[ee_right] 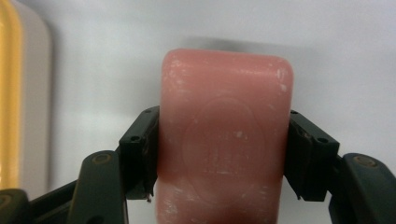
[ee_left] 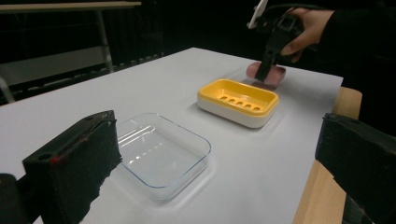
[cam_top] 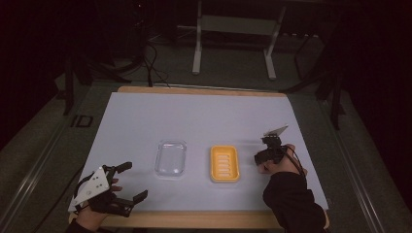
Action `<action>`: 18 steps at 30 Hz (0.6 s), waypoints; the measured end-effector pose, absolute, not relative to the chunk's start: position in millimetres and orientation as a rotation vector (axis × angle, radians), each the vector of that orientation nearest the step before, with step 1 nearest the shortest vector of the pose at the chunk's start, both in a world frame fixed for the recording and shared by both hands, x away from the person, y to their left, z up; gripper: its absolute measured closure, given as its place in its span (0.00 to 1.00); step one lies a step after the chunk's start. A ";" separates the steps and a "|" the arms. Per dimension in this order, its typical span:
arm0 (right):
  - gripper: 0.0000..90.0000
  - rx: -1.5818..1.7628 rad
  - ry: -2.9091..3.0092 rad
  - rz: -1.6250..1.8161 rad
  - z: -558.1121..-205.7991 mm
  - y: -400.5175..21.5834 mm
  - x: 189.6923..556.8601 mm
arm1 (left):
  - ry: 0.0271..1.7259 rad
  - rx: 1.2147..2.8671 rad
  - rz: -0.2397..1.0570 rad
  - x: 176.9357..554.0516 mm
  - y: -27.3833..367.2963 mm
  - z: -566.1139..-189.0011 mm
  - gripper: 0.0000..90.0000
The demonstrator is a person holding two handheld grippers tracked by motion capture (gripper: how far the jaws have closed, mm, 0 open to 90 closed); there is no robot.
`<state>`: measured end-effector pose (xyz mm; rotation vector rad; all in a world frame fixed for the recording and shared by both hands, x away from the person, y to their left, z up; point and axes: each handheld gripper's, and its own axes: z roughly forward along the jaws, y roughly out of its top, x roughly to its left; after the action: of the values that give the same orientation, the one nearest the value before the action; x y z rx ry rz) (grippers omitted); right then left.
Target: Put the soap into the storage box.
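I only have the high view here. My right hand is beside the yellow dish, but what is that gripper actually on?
Observer: The right gripper has its jaws against both long sides of a pink soap bar.
Operator: Is the bar lifted?
Observer: I cannot tell; in the left gripper view the soap lies low by the table, just beyond the yellow soap dish.
Operator: And my left gripper?
Observer: The left gripper is open and holds nothing, with the clear glass dish just ahead of it.
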<state>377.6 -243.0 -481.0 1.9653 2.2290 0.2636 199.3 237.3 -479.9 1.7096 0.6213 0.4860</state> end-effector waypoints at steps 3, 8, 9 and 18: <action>0.41 1.942 2.220 0.274 -470.3 -241.4 374.5 | 0.625 1.708 0.486 200.4 236.9 -479.6 0.00; 0.41 1.929 2.206 0.305 -453.4 -239.5 370.8 | 0.619 1.706 0.482 200.6 235.9 -479.1 0.00; 0.41 1.923 2.204 0.311 -450.2 -238.6 370.1 | 0.619 1.706 0.482 200.5 235.8 -479.0 0.00; 0.41 1.868 2.196 0.367 -422.0 -222.0 361.5 | 0.622 1.704 0.486 200.2 235.6 -478.7 0.00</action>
<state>361.5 -222.0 -422.0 1.8678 2.1964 0.3675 200.2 235.6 -478.7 1.7039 0.6223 0.4856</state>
